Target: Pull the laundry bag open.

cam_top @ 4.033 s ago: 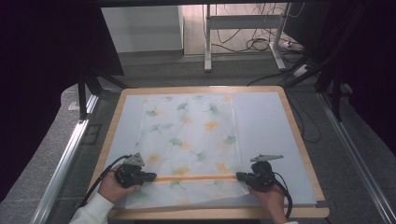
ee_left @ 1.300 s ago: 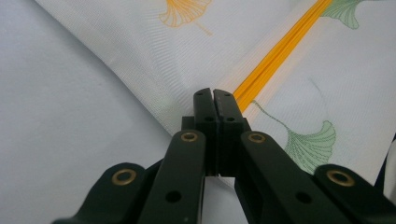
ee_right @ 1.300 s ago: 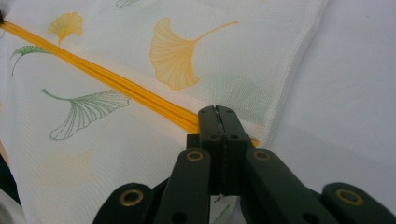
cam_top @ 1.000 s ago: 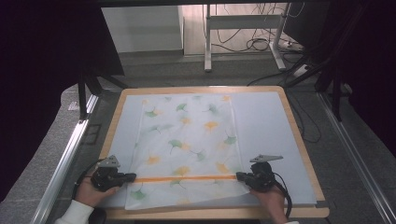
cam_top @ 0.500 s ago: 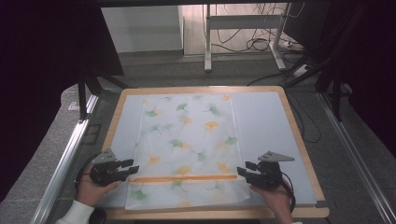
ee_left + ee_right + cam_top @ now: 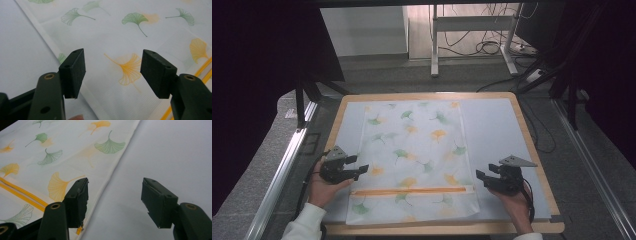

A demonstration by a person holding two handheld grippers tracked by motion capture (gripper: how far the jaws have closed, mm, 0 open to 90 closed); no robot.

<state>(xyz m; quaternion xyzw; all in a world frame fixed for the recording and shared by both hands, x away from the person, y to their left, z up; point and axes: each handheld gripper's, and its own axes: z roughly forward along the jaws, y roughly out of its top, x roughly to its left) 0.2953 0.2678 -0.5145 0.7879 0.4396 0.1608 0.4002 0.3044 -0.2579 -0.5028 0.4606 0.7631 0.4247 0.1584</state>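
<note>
A white cloth (image 6: 417,155) printed with green and orange ginkgo leaves lies flat on the table, with an orange stripe (image 6: 412,190) running across near its front end. My left gripper (image 6: 362,169) hovers open at the cloth's left edge (image 6: 82,85), jaws pointing right, nothing between them (image 6: 112,72). My right gripper (image 6: 480,178) hovers open just off the cloth's right edge (image 6: 110,182), jaws pointing left and empty (image 6: 115,200). A hand holds each gripper from below.
The cloth rests on a pale grey mat (image 6: 497,130) over a wooden-rimmed table (image 6: 532,150). Metal rails run along both sides of the table (image 6: 282,170). Cables and a desk frame (image 6: 472,30) lie on the floor beyond.
Both grippers have let go of the cloth near the orange stripe, opened and drawn outward to its side edges. The folded front end now lies flat.
</note>
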